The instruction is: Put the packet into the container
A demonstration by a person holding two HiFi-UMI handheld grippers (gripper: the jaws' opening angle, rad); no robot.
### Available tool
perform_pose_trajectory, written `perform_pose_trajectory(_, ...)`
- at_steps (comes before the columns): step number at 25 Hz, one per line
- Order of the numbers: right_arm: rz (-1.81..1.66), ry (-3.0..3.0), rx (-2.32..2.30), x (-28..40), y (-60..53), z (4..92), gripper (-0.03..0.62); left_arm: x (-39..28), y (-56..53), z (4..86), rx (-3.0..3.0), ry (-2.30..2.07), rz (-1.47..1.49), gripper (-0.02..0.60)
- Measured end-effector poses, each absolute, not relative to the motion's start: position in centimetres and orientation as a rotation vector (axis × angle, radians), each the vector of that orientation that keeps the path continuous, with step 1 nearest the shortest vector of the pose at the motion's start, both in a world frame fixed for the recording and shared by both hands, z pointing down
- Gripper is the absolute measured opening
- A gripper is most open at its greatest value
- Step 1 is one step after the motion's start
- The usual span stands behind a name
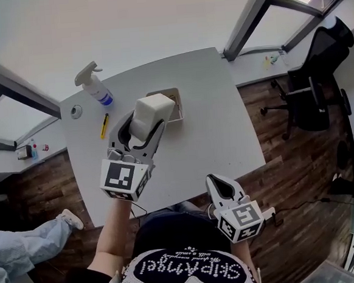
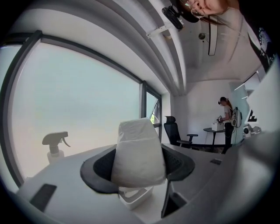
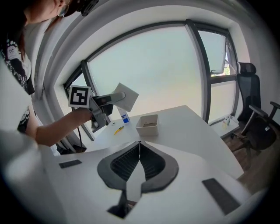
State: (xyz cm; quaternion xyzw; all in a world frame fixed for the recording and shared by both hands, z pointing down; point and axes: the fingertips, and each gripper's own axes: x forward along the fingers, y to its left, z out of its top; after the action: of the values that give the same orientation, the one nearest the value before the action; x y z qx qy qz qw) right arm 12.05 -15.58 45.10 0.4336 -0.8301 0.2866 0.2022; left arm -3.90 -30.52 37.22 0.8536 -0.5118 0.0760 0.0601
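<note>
While the left gripper [image 1: 146, 131] hangs over the counter [image 1: 219, 128], head view shows its white packet [image 1: 153, 112] poised just above the container [image 1: 178, 106], lined up for a drop, I'd say. Left gripper view: jaws clamped on the packet, which is blank, no print. Right gripper view: right gripper [image 3: 140, 151] jaws pressed together, empty, parked clear of the action; spray bottle [image 3: 124, 117] label unreadable.
</note>
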Motion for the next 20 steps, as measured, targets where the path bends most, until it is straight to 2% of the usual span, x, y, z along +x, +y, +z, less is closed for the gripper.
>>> perform_pose_trajectory(9, 0.863, -2.253, 1.288, 14.1, -15.6, 46.0, 0.015, -2.3, -36.2, 42.7, 2.542, -1.507, 0.337, 0.279)
perform_pose_trajectory(20, 0.894, -2.239, 1.294, 14.0, -15.8, 46.3, 0.015, -1.8, -37.9, 47.8, 2.435, -1.482, 0.427, 0.279)
